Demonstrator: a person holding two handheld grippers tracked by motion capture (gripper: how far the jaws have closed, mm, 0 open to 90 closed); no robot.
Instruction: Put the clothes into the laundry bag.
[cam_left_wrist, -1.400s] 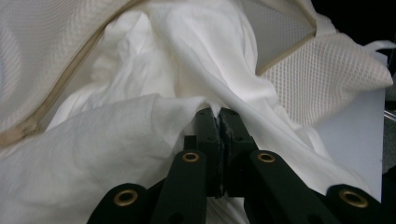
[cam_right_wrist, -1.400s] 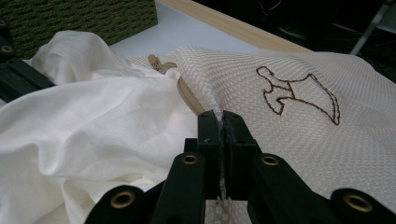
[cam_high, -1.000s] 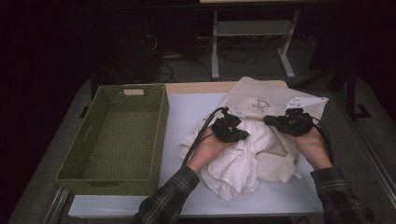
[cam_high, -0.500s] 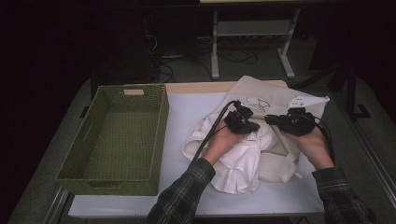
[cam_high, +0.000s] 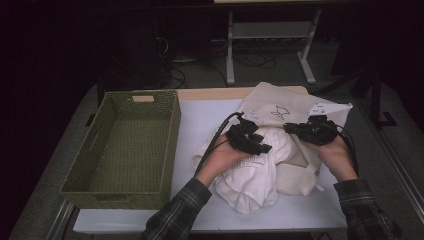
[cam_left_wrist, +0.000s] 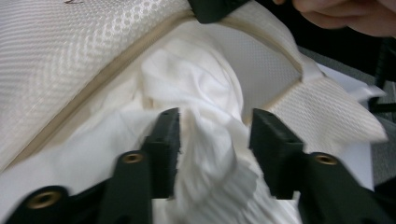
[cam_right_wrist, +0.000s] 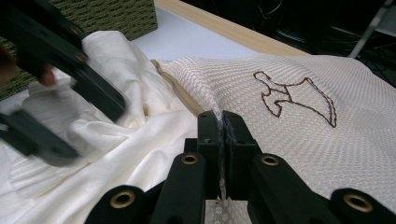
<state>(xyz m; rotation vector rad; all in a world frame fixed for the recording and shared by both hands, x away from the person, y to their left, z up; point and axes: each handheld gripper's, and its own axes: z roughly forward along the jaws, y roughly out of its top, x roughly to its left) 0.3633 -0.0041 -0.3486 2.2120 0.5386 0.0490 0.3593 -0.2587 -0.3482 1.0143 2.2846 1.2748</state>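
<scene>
A: In the high view, what is the surface like?

B: The counter (cam_high: 200, 120) has a white top with a wooden strip along its far edge. A green basket (cam_high: 125, 147) stands on its left part. On the right part lies a cream mesh bag (cam_high: 280, 107) with a white cloth (cam_high: 250, 182) coming out of its mouth. Behind the counter the room is dark; I see a grey floor, some cables and a metal stand (cam_high: 270, 45).

A: And the claws there?

B: The left claw (cam_high: 255, 145) is over the cloth at the bag's mouth. The right claw (cam_high: 295, 131) is just beside it, on the bag.

A: What does the left gripper view show?

B: The left claw (cam_left_wrist: 215, 135) is released. Its jaws have just been opening, and a fold of cloth (cam_left_wrist: 205, 93) stands between them, but the pads do not press it. The bag (cam_left_wrist: 70, 51) and its beige seam lie behind.

A: And the right gripper view?

B: The right claw (cam_right_wrist: 219, 133) is clenched on the edge of the bag (cam_right_wrist: 299, 126), near a brown stitched figure. The cloth (cam_right_wrist: 121, 135) lies at the left, the basket (cam_right_wrist: 116, 14) and the counter (cam_right_wrist: 187, 37) farther back.
</scene>
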